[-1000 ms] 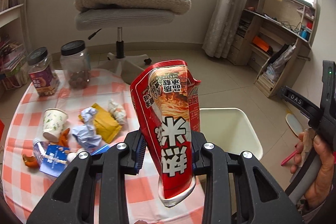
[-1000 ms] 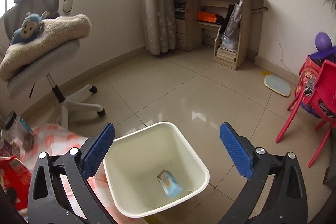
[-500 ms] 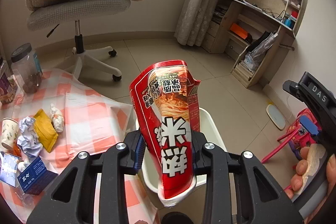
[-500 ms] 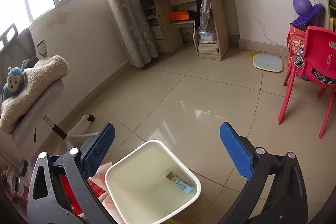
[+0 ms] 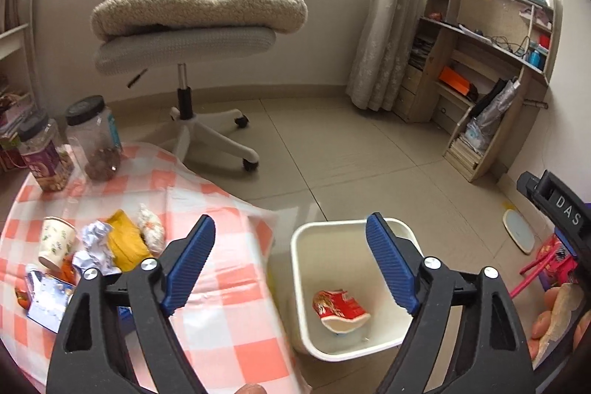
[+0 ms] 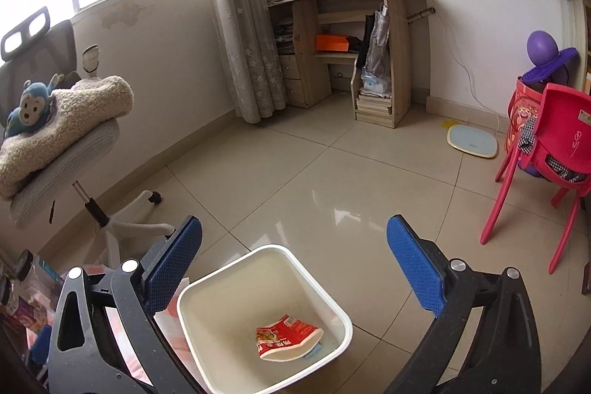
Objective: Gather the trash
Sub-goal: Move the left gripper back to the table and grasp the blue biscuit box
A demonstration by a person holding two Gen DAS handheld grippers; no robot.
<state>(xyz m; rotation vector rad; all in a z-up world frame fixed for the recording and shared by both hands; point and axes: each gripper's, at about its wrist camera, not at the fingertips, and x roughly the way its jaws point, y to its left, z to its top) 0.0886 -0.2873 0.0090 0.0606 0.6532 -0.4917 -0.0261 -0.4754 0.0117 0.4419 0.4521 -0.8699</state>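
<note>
The left gripper (image 5: 290,263), its jaws just opened wide and empty, hovers over the bin (image 5: 295,268); the red wrapper (image 5: 340,307) lies inside, lower centre. The right gripper (image 6: 293,268) gapes empty too.

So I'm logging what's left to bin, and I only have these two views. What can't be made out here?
- Left wrist view: the trash pile on the checked cloth is partly hidden behind the left gripper; the items at the left edge are cut off.
- Right wrist view: the red wrapper in the white bin covers a pale blue item; what it is cannot be told.
- Right wrist view: the jars are cut off by the frame edge and the right gripper.
</note>
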